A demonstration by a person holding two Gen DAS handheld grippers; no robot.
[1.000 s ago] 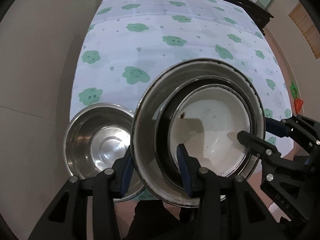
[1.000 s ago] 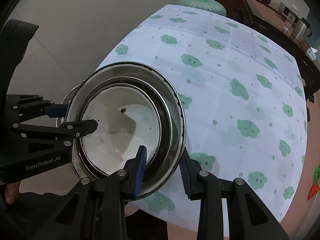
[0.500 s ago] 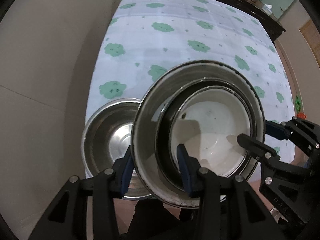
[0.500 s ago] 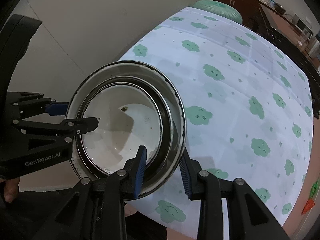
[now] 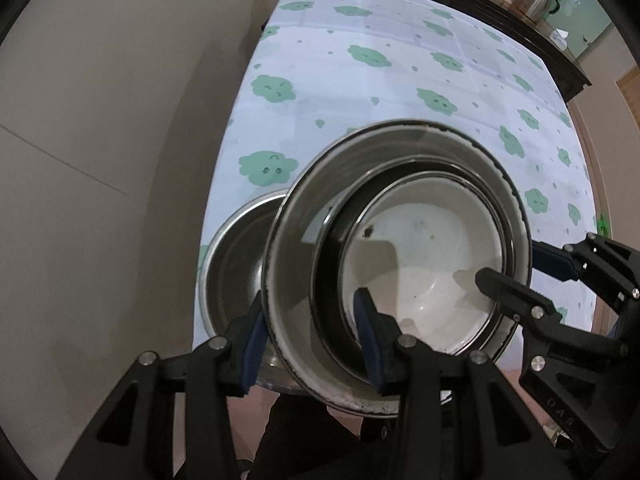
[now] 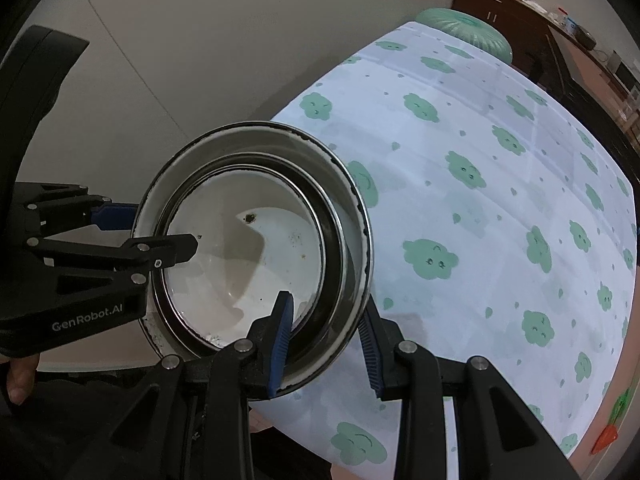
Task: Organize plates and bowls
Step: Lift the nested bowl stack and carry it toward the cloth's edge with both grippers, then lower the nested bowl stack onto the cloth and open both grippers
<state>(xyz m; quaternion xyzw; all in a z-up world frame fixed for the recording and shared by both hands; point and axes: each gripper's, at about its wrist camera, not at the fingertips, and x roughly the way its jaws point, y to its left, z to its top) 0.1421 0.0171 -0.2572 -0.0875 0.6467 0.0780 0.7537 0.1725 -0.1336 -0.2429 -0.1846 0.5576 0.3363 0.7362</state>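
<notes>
Left wrist view: your left tool (image 5: 310,338) and right tool (image 6: 326,344) each clamp the nested steel bowls' (image 5: 304,248) rim; another round steel bowl (image 5: 236,264) sits beneath on the cloud-print desk (image 5: 400,80).

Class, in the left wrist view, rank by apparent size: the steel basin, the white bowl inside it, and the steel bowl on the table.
1. Steel basin
2. White bowl
3. Steel bowl, though it is partly hidden and farther away, so unsure.

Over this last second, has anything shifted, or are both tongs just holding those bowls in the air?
The nested bowl stack has been carried leftward, so it now covers more of the empty steel bowl on the cloud-print tablecloth. Unchanged: the left tongs and right tongs still clamp opposite sides of the outer rim, with the white bowl inside.
</notes>
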